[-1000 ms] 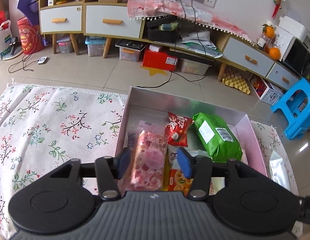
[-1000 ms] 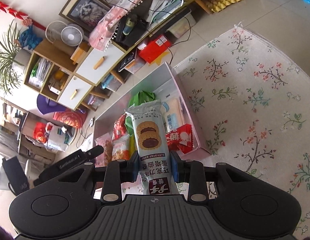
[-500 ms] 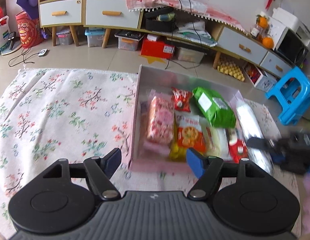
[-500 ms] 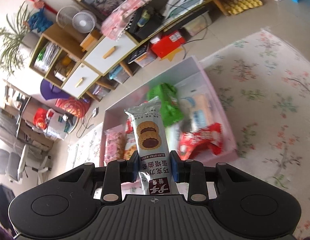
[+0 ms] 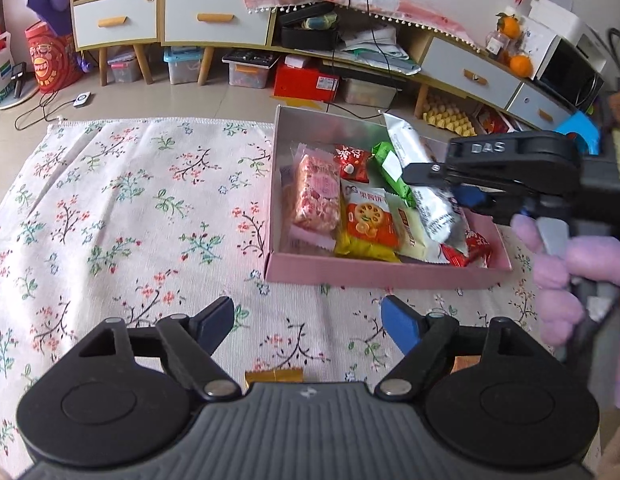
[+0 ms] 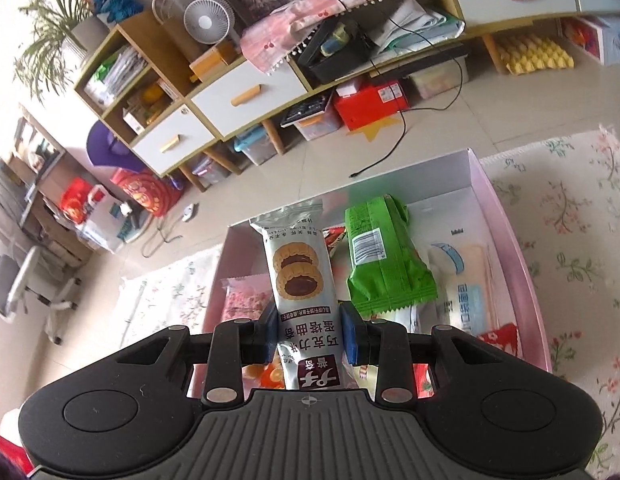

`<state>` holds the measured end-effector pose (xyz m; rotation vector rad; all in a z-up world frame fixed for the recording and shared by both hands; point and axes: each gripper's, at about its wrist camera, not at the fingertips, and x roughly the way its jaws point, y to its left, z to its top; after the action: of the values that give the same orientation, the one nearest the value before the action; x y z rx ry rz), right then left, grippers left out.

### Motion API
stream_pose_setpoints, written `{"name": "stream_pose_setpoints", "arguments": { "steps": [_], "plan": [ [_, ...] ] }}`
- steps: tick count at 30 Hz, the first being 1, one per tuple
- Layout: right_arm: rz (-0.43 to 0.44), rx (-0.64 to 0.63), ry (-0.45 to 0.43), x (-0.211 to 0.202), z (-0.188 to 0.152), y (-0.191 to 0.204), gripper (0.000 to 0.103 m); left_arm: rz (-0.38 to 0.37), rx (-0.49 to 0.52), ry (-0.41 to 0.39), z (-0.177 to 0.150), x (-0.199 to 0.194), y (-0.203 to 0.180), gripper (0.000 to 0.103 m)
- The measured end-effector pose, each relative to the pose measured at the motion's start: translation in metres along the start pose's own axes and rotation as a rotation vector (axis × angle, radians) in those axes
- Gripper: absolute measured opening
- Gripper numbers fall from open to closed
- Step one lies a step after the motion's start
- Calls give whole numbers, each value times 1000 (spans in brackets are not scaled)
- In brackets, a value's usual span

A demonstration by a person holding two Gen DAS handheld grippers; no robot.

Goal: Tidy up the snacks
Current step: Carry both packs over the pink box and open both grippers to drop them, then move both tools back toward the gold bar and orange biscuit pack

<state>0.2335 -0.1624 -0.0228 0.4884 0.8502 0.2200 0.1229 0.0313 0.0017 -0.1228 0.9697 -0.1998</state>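
1. Presently the right tool is clamped on a silver cookie pack, pads pressing its lower half; the pack's long axis runs straight out along the fingers, far end tipped up
2. Seen from the left wrist, the same cookie pack hangs slantwise over the right part of the pink box, above the snacks, not resting on them
3. Box contents: pink pack at the left, orange biscuit pack beside it, green pack further back, red sachets at back and near right corner
4. Left tool is empty, jaws opening, nothing between them; it sits over the floral cloth on the near side of the box, apart from it
5. Judgement: the right hand is the one over the box; free room lies to the right of the green pack, so the pack likely wants lowering lengthwise there, parallel to its neighbours
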Motion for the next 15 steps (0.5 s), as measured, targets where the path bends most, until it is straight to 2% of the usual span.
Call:
{"name": "stream_pose_setpoints", "arguments": {
  "steps": [6,8,11,15],
  "plan": [
    [-25,-25,-10,5,-2,9,34,7,-15,1,-7,-3,4,80],
    [-31,-20,-1,2,-3,9,38,11,-19,0,-8,-4,6,82],
    [-18,-16,-10,-8,-5,9,53,19,-21,-4,-11,-7,7,84],
    [-24,-15,-19,-25,-7,8,54,26,-22,-2,-15,-13,8,86]
  ]
}}
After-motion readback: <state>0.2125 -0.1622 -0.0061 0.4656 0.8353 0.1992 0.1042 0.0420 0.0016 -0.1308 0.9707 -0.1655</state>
